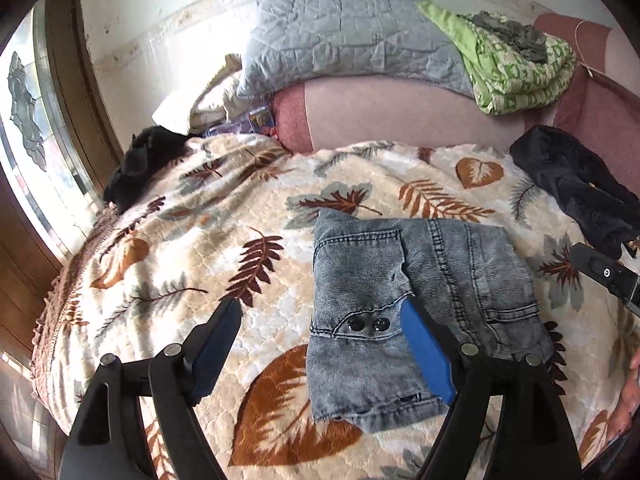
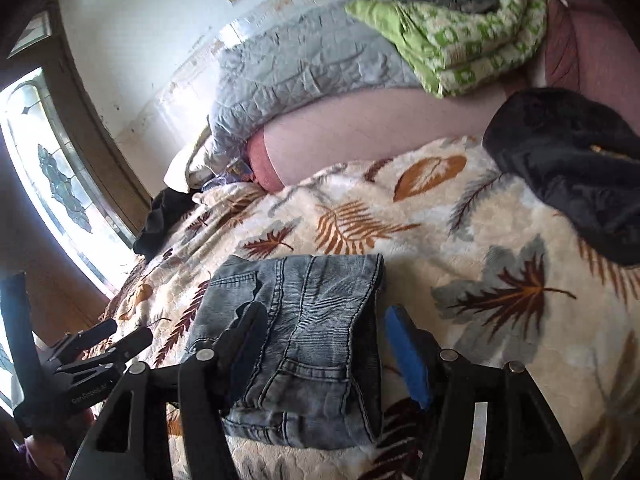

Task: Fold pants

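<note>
Bed (image 1: 360,168) fills most of the room view, window (image 1: 36,152) on its left, white wall behind. Leaf-print blanket (image 1: 192,264) covers it; grey quilt (image 1: 344,40) and green bedding (image 1: 516,68) stacked at the far side. Black garment (image 1: 580,188) lies right of folded jeans (image 1: 420,280), mid-blanket, bare blanket all round. Left hand-held gripper (image 1: 320,312) wide, above the jeans. Right hand-held gripper (image 2: 324,316) wide, straddling their edge.

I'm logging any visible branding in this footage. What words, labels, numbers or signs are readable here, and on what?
"GenRobot.AI", faint and partly legible, on the black body of the left gripper seen from the right wrist view.
Colourful packaging near the pillows: print too blurred to read.
Jeans: no readable label.
</note>
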Demonstrator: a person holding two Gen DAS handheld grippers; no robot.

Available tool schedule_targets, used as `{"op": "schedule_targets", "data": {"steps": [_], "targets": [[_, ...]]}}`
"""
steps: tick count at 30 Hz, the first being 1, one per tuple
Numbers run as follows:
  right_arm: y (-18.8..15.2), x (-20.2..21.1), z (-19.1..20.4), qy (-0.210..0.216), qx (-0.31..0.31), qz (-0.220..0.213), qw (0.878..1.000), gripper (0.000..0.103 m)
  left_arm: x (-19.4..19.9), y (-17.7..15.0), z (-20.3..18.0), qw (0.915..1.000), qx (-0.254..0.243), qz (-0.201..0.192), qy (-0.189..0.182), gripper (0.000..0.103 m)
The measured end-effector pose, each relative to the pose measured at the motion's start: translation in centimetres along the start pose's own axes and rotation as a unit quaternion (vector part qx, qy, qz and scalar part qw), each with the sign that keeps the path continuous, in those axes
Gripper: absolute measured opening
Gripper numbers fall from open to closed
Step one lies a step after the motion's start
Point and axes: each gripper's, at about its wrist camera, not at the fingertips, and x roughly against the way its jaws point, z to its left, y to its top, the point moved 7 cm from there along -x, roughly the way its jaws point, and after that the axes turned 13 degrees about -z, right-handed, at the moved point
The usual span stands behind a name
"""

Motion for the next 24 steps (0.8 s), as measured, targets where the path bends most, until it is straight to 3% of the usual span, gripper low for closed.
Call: {"op": "schedule_targets", "data": {"steps": [4, 10, 19, 24], "targets": [[0.3, 6.3, 1.7, -0.008, 0.014, -0.046, 0.999, 0.071, 5.4, 1.6, -0.1, 0.9990, -0.010, -0.036, 0.023, 0.087], [1.2, 13.6, 4.0, -0.004, 0.050, -0.086, 0.995, 0.073, 12.0, 3.4, -0.8, 0.9971, 0.005, -0.074, 0.015, 0.087], [3.1, 19.6, 7.3, -0.020, 0.093, -0.140, 0.986, 0.076, 17.8, 5.2, -0.9, 0.9924, 0.008, -0.120, 0.026, 0.088], [3.6, 21.9, 9.3, -0.025, 0.139, -0.186, 0.972, 0.076, 19.6, 5.6, -0.5, 0.9871, 0.009, -0.157, 0.032, 0.088]]}}
